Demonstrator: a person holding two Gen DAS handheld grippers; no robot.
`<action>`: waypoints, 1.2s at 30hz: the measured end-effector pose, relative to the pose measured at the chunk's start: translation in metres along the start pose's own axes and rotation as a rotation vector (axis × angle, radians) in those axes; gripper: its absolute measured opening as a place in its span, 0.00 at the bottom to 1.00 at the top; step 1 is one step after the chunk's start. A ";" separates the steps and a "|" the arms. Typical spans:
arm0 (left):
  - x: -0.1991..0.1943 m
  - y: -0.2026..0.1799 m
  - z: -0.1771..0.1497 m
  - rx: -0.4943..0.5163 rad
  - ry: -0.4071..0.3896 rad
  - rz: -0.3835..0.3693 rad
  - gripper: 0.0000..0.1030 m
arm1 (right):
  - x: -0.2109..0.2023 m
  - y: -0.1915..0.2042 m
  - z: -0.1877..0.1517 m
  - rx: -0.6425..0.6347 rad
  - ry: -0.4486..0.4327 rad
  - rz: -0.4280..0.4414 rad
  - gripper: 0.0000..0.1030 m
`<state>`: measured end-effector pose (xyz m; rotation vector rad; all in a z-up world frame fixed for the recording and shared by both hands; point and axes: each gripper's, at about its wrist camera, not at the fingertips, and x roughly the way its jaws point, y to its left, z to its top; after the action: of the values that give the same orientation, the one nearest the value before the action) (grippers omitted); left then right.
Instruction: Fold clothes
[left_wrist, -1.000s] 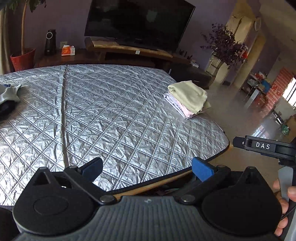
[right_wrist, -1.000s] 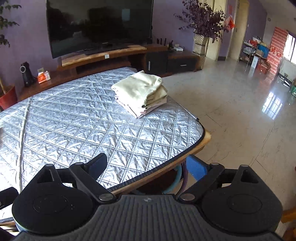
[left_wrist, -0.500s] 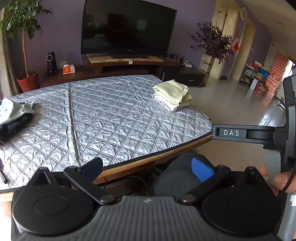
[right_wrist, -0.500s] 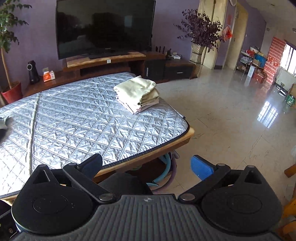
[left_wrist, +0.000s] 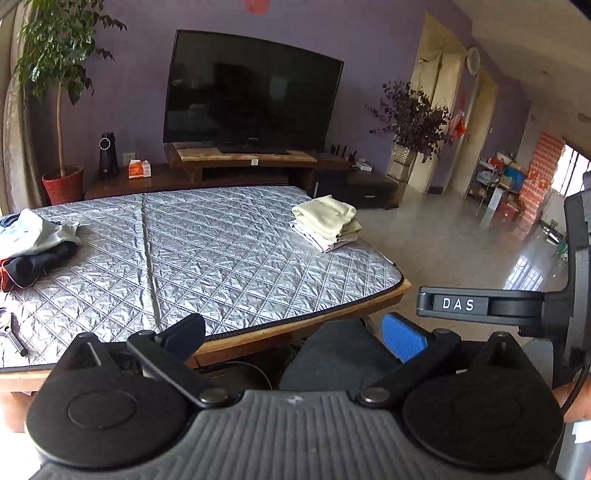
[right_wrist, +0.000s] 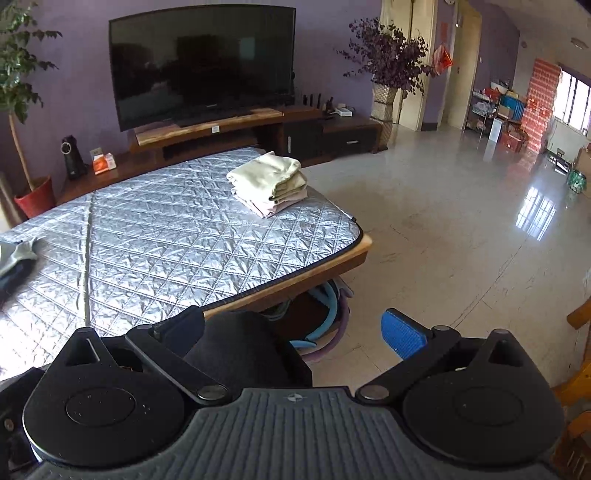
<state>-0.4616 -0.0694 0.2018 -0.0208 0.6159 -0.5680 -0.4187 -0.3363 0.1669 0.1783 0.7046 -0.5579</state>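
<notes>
A neat stack of folded clothes (left_wrist: 327, 222) (right_wrist: 269, 182), pale green on top and pink below, lies at the far right of the silver quilted table (left_wrist: 221, 254) (right_wrist: 166, 236). A heap of unfolded clothes (left_wrist: 31, 243) (right_wrist: 14, 254), light grey over dark blue and red, sits at the left edge. My left gripper (left_wrist: 293, 334) hangs open in front of the table's near edge, holding nothing. My right gripper (right_wrist: 293, 328) is open too, off the table's right corner above the floor. Part of the right gripper's body marked DAS (left_wrist: 480, 304) shows in the left wrist view.
A large television (left_wrist: 251, 99) (right_wrist: 203, 70) on a wooden stand stands behind the table. A potted tree in a red pot (left_wrist: 62, 184) is at far left, a purple-leaved plant (right_wrist: 384, 59) at right. Glossy tiled floor (right_wrist: 461, 221) spreads to the right. Hoops (right_wrist: 325, 314) lie under the table.
Both grippers have pulled back and risen away from the table; more of the room and the unfolded heap has come into view. Both stay open.
</notes>
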 end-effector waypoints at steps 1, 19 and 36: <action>-0.003 -0.002 0.000 0.000 -0.005 -0.004 0.99 | -0.006 0.001 -0.002 -0.014 -0.013 0.000 1.00; -0.007 -0.029 -0.006 0.055 0.001 -0.021 0.99 | -0.036 -0.007 -0.014 -0.045 -0.111 -0.007 0.99; -0.002 -0.031 -0.006 0.094 0.007 0.000 0.99 | -0.031 -0.006 -0.013 -0.049 -0.103 -0.016 0.99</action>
<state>-0.4818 -0.0938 0.2037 0.0698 0.5960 -0.5962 -0.4484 -0.3240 0.1774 0.0973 0.6196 -0.5606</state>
